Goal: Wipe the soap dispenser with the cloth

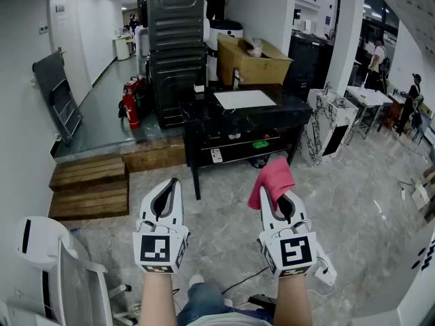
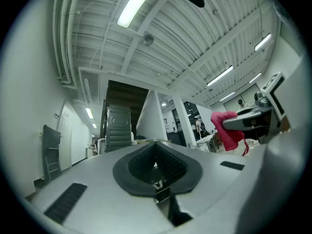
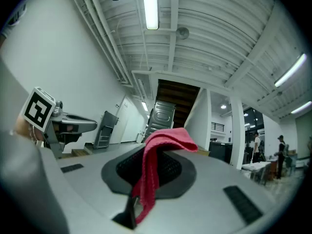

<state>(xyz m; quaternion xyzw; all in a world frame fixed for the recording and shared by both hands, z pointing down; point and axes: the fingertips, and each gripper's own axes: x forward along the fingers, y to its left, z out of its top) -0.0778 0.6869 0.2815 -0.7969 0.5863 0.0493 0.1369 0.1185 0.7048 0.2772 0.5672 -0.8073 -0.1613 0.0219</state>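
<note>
Approach step – right tool [image 1: 275,199] clamped on the red cloth [image 1: 272,177], left tool [image 1: 168,190] closed on nothing. Next: cross to the far black bench [image 1: 200,111] and locate the soap dispenser – too small to pick out here

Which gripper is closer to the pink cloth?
Right. The right gripper is shut on the pink cloth, which drapes over its tip. The left gripper is shut and empty, off to the cloth's left, not touching it.
</note>
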